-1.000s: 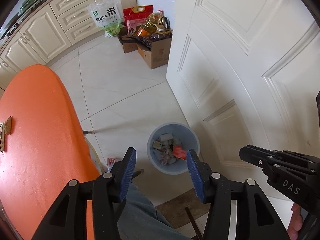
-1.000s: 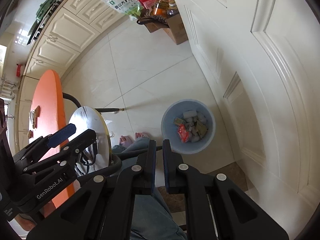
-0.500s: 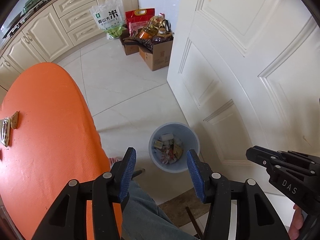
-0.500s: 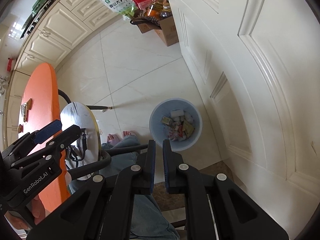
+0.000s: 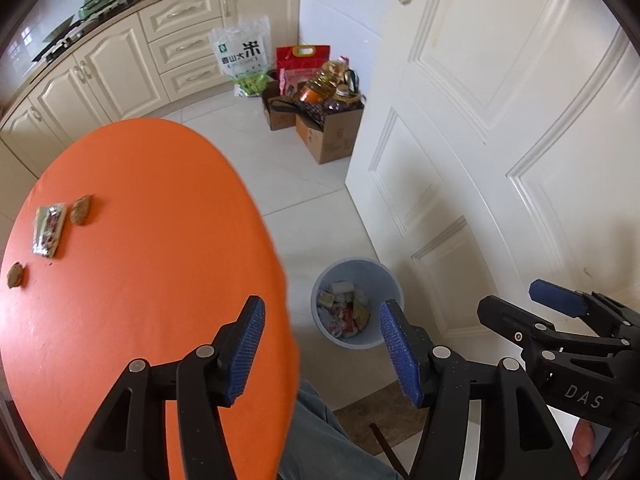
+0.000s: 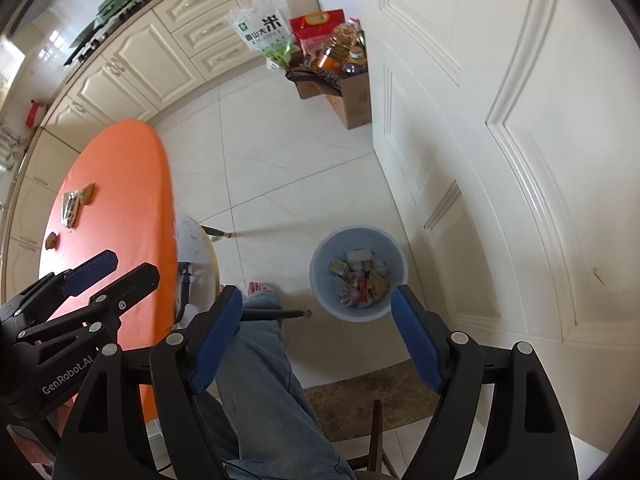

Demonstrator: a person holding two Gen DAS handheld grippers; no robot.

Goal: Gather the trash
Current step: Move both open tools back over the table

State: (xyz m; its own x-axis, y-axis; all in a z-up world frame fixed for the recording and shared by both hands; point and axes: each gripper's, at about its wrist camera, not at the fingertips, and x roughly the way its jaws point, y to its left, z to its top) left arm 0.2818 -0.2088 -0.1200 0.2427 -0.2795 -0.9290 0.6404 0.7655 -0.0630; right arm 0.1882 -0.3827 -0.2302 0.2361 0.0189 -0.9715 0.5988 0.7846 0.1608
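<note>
A pale blue trash bin (image 5: 384, 276) (image 6: 320, 276) holding several wrappers stands on the floor beside the white door. My left gripper (image 5: 322, 350) is open and empty, over the edge of the orange table (image 5: 140, 260). My right gripper (image 6: 316, 340) is open and empty, high above the floor near the bin. On the table's far left lie a flat wrapper (image 5: 49, 230) (image 6: 70, 208) and two small brown scraps (image 5: 81, 209) (image 5: 16, 275).
The white panelled door (image 5: 500, 140) is on the right. Cardboard boxes with bottles and bags (image 5: 320, 96) stand on the floor by cream cabinets (image 5: 120, 68). My jeans leg (image 6: 264, 380), a white stool (image 6: 198, 256) and a brown mat (image 6: 360, 400) are below.
My right gripper has opened from shut. Both grippers have swung back toward the table, so more of the orange top and its trash shows. The bin has slid lower right.
</note>
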